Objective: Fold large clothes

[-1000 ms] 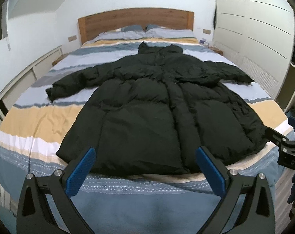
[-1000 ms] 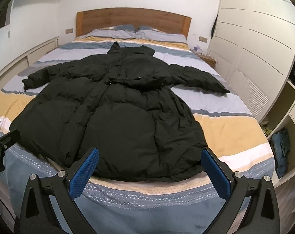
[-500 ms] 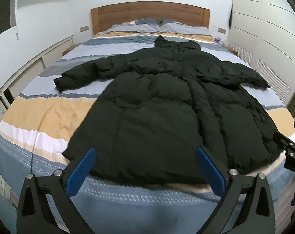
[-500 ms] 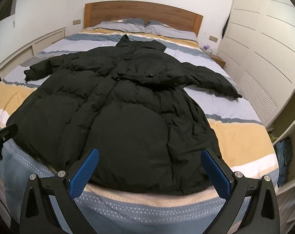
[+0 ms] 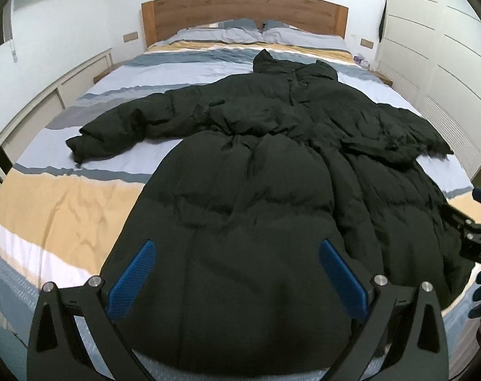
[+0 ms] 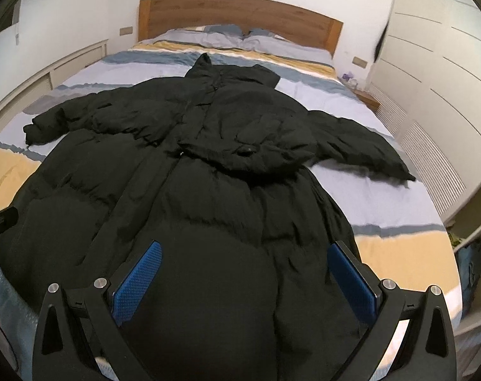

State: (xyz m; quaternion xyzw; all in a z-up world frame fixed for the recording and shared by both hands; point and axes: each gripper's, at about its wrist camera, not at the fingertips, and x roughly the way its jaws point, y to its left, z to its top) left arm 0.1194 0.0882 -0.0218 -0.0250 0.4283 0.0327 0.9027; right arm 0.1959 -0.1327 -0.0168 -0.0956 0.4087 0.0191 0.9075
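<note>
Coat (image 5: 250,190), black and puffy, is lying spread across the striped bed (image 5: 59,203), collar toward the wooden headboard (image 5: 243,16) and hem at the foot, both sleeves reaching outward. Its near hem is running out of sight behind the tongs' frames in both wrist views, and the dark fabric is swallowing most seam detail, so the front closure is hard to make out. The right sleeve's cuff is blurring in the right wrist view. The left tongs (image 5: 237,273) are standing spread wide over the hem, blue pads (image 5: 132,273) on either side of the fabric; whether they are touching it cannot be told, and they are pinching nothing. The right tongs (image 6: 243,281) are likewise gaping wide above the hem, gripping nothing. At the left view's right edge, the other tool is showing only partly, cut off
</note>
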